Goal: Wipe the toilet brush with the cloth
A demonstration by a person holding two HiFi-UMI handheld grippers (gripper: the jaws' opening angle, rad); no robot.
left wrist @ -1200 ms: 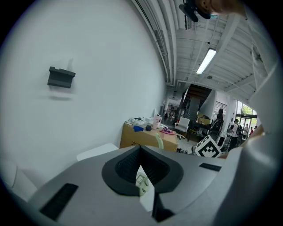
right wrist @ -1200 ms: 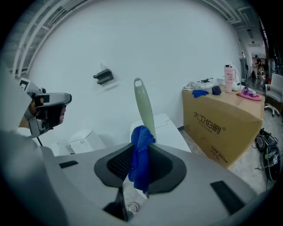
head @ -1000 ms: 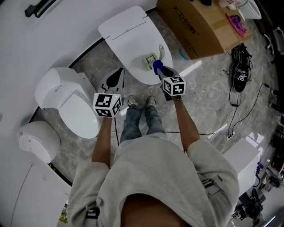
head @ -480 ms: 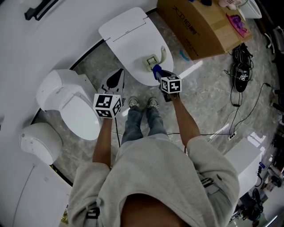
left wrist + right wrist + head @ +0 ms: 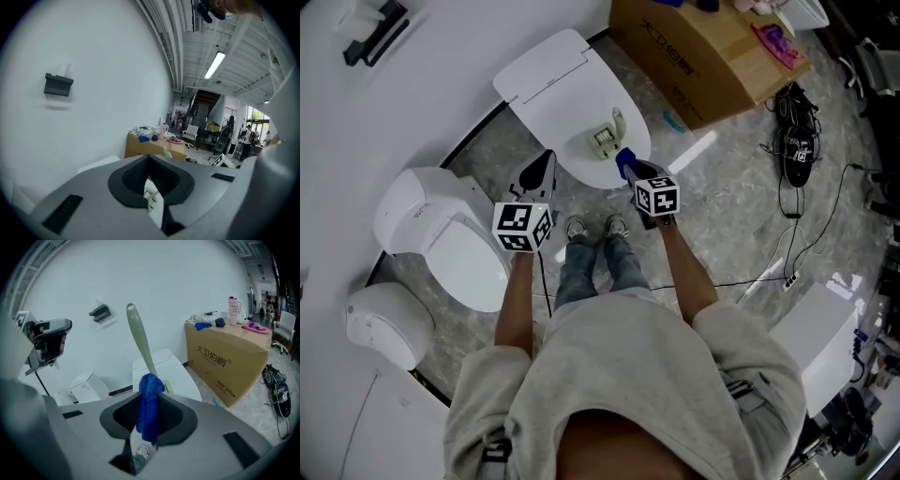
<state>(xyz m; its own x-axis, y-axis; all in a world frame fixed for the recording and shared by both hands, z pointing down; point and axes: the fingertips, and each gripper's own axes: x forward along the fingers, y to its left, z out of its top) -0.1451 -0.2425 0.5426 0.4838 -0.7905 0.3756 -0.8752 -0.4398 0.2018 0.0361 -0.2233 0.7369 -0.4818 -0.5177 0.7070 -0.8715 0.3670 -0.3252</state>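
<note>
A pale green toilet brush [image 5: 616, 122] stands in its holder [image 5: 602, 141] on the closed lid of a white toilet [image 5: 553, 80]. My right gripper [image 5: 630, 167] is just in front of it, shut on a blue cloth [image 5: 623, 159]. In the right gripper view the cloth [image 5: 149, 404] hangs between the jaws of the right gripper [image 5: 151, 397], and the brush handle [image 5: 139, 341] rises right behind it; contact is unclear. My left gripper [image 5: 540, 173] hovers left of the toilet's front. Its jaws are shut and empty in the left gripper view [image 5: 149, 161].
A second white toilet [image 5: 441, 230] and another white fixture [image 5: 384, 319] stand at the left. A cardboard box [image 5: 703, 56] sits right of the toilet, with black shoes [image 5: 794, 145] and cables [image 5: 787, 253] on the stone floor. The person's feet [image 5: 591, 227] are below the grippers.
The head view has shifted a little. Both grippers hold nearly the same places, the right one still shut on the cloth beside the brush.
</note>
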